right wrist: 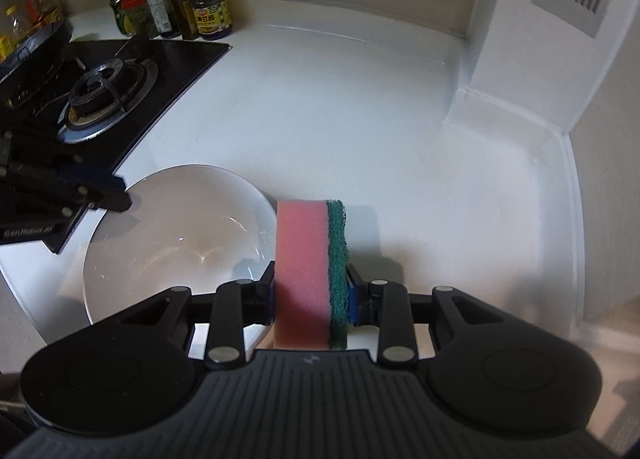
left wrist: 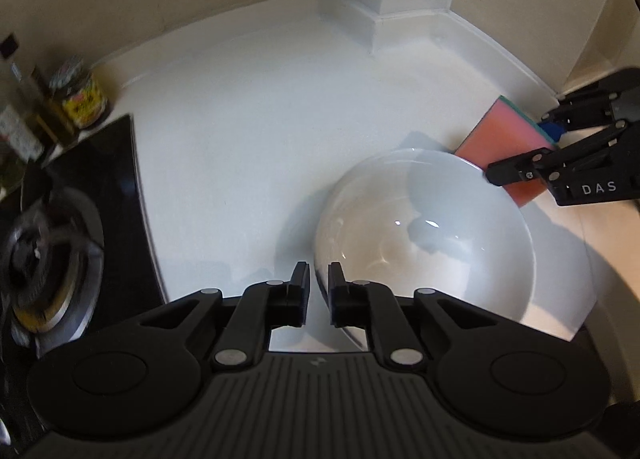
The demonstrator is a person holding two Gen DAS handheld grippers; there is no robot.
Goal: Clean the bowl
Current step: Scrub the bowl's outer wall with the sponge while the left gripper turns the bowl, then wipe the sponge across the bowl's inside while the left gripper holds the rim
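Two hand-held grippers are at work. My left hand-held gripper (left wrist: 319, 283) straddles the near rim of the white bowl (left wrist: 424, 235), its jaws almost together with the rim in the narrow gap; I cannot tell whether the pads actually pinch it. My right hand-held gripper (right wrist: 311, 295) is clenched on the pink-and-green sponge (right wrist: 312, 271), held upright just beside the bowl's rim, outside it. The bowl sits on the white desk (right wrist: 340, 111) near the stove (right wrist: 108, 87). I judge wiping hasn't begun: next I must steady the bowl, then swing the sponge inside.
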